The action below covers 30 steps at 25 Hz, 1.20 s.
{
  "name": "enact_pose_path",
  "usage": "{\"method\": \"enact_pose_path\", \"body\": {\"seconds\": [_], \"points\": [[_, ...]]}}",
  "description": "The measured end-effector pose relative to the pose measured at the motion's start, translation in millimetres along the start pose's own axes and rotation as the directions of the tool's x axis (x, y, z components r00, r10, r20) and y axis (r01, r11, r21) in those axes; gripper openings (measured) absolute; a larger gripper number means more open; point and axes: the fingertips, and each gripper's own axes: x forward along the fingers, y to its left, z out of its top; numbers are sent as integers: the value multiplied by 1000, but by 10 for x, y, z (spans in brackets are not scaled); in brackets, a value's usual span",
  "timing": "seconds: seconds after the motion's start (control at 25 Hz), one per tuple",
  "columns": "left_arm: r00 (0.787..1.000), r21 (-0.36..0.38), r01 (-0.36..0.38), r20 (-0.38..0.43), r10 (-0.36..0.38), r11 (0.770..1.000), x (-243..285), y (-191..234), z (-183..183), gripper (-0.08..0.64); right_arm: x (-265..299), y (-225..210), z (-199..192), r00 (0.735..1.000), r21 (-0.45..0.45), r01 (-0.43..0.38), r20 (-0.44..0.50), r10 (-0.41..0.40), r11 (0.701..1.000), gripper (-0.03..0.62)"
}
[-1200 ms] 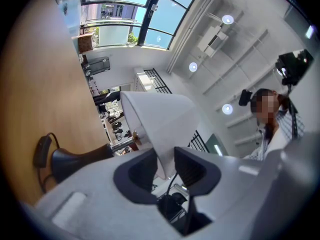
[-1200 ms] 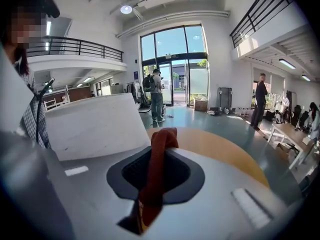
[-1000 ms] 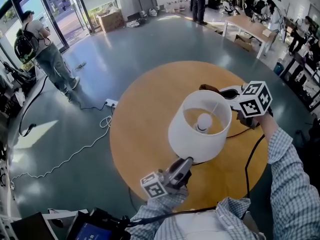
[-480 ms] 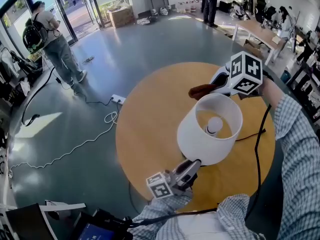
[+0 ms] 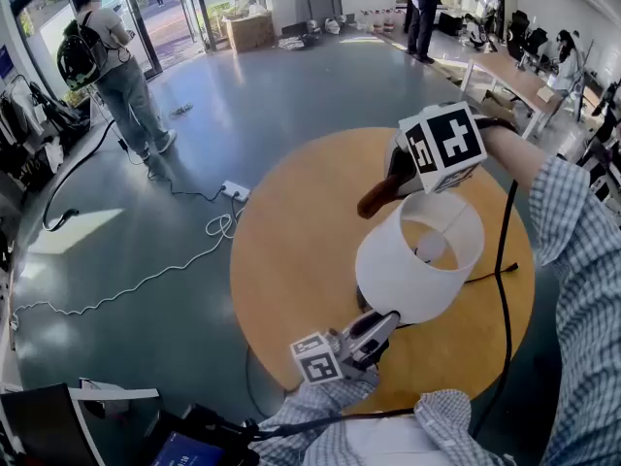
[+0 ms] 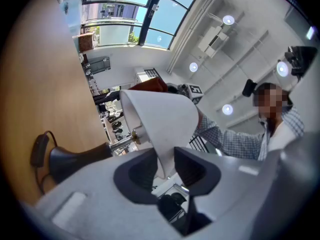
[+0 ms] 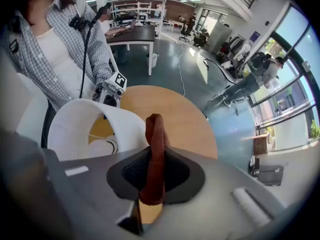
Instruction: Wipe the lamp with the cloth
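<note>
Gripping a rust-brown cloth (image 7: 154,145) in nearly closed jaws, the right hand-held gripper (image 5: 393,184) points steeply down beside the far rim of a white shade (image 5: 408,270). The cloth is bunched into a narrow fold that sticks out past the jaw tips. In the head view it hangs just beyond the shade's upper left edge, above the round wooden surface (image 5: 291,250). Whether cloth and shade touch cannot be told from any view.

The left hand-held gripper (image 5: 384,320) comes in from the near side, angled slightly upward. Its jaws are partly closed on the shade's lower rim, one pad inside the thin white wall and one outside. The lamp (image 6: 150,119) leans, its shade's open top turned up toward the person, with the bulb (image 5: 430,249) showing inside. The left gripper view shows the dark base (image 6: 70,161) against the wood, with a switch (image 6: 39,149) just beside it. A black cord (image 5: 490,275) runs across the surface on the right. The two hand-held grippers sit at opposite ends of the shade, the cloth at the far one.
</note>
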Motion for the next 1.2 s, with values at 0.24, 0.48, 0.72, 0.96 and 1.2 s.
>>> {"method": "enact_pose_path", "body": {"seconds": [0.24, 0.48, 0.72, 0.96, 1.2], "points": [[1000, -2, -4, -8, 4, 1000, -19, 42, -1, 104, 1, 103, 420, 999, -213, -4, -53, -7, 977, 43], [1000, -7, -12, -12, 12, 1000, -24, 70, 0, 104, -5, 383, 788, 997, -291, -67, -47, 56, 954, 43], [1000, -6, -19, -15, 19, 1000, -6, 80, 8, 105, 30, 856, 1001, 991, -387, -136, -70, 118, 912, 44], [1000, -20, -11, -5, 11, 1000, -17, 107, 27, 104, 15, 1275, 1249, 996, -434, -59, 31, 80, 899, 44], [1000, -20, 2, 1, -2, 1000, -50, 133, 20, 104, -20, 1596, 1420, 978, -333, 115, 201, -49, 936, 44]]}}
